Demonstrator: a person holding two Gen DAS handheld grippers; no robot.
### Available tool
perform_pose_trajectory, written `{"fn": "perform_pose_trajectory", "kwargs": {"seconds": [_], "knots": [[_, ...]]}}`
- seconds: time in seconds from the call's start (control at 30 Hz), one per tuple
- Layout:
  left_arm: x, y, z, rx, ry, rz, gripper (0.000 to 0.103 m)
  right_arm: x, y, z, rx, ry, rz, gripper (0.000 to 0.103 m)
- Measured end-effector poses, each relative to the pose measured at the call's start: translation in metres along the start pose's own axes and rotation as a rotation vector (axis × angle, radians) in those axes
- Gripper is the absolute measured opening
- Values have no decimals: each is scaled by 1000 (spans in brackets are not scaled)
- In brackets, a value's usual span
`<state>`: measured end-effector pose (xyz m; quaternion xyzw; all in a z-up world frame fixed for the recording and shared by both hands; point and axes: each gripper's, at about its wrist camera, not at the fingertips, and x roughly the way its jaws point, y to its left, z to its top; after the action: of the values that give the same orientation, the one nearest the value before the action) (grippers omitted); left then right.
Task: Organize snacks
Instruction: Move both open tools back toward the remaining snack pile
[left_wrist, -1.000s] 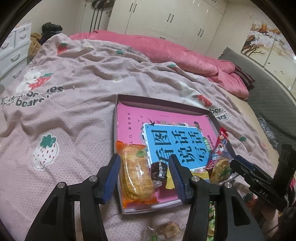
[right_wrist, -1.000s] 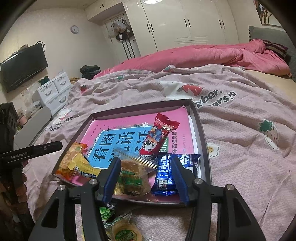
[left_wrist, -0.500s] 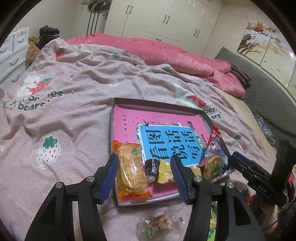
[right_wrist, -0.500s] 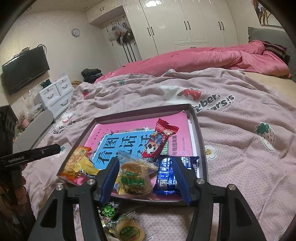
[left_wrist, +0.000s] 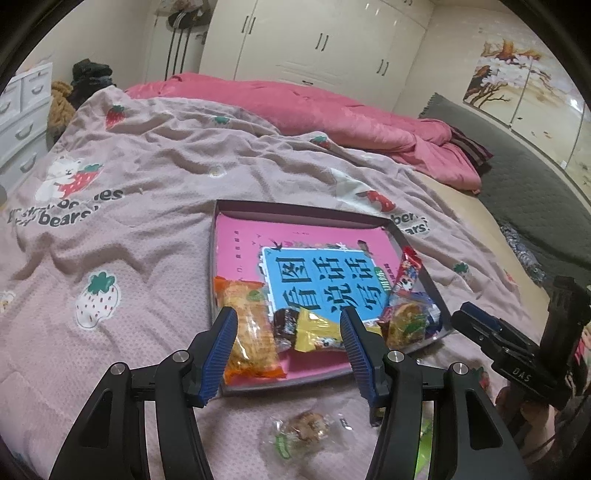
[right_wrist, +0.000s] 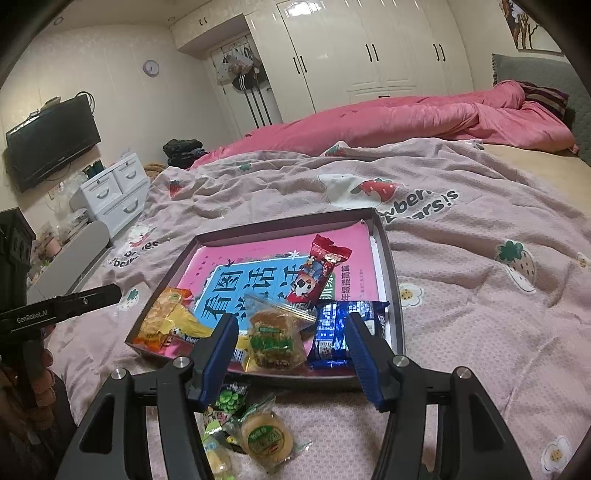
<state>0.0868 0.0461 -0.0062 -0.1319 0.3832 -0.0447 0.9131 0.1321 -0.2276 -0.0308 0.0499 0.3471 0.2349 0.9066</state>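
Note:
A shallow dark tray (left_wrist: 295, 212) (right_wrist: 392, 288) with a pink and blue book in it lies on the bed. Along its near edge lie an orange snack bag (left_wrist: 251, 332), a dark candy (left_wrist: 286, 325), a yellow packet (left_wrist: 314, 330), a clear-bagged cake (right_wrist: 275, 341), a blue wafer pack (right_wrist: 332, 332) and a red stick pack (right_wrist: 317, 271). My left gripper (left_wrist: 288, 347) is open and empty, above the tray's near edge. My right gripper (right_wrist: 290, 354) is open and empty, also at the near edge. Loose snacks lie on the blanket: a wrapped cookie (left_wrist: 301, 432), a round cake (right_wrist: 264, 437) and a green packet (right_wrist: 227, 400).
The bed has a pale pink strawberry blanket (left_wrist: 129, 206) and a bright pink duvet (left_wrist: 314, 110) at the back. White drawers (right_wrist: 110, 192) and a TV (right_wrist: 51, 140) stand to the left. Wardrobes line the far wall.
Both grippers have drawn back and up from the tray, so more of the blanket and the loose snacks shows. Both stay open and empty.

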Motion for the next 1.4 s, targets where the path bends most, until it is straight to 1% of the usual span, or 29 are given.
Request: {"fn": "perform_pose_trajectory", "kwargs": {"seconds": [0.23, 0.3, 0.53, 1.07, 1.4], "knots": [[-8, -16, -7, 29, 7, -24, 60, -11, 8, -4, -36, 6, -5, 60], [-9, -20, -11, 29, 15, -35, 65, -14, 13, -5, -56, 8, -8, 60], [-10, -41, -26, 73, 53, -67, 66, -19, 27, -9, -119, 16, -16, 60], [-1, -72, -61, 116, 193, -129, 66, -24, 28, -15, -134, 52, -6, 60], [17, -91, -83, 156, 282, -152, 66, -16, 26, -23, -152, 109, -8, 61]]}}
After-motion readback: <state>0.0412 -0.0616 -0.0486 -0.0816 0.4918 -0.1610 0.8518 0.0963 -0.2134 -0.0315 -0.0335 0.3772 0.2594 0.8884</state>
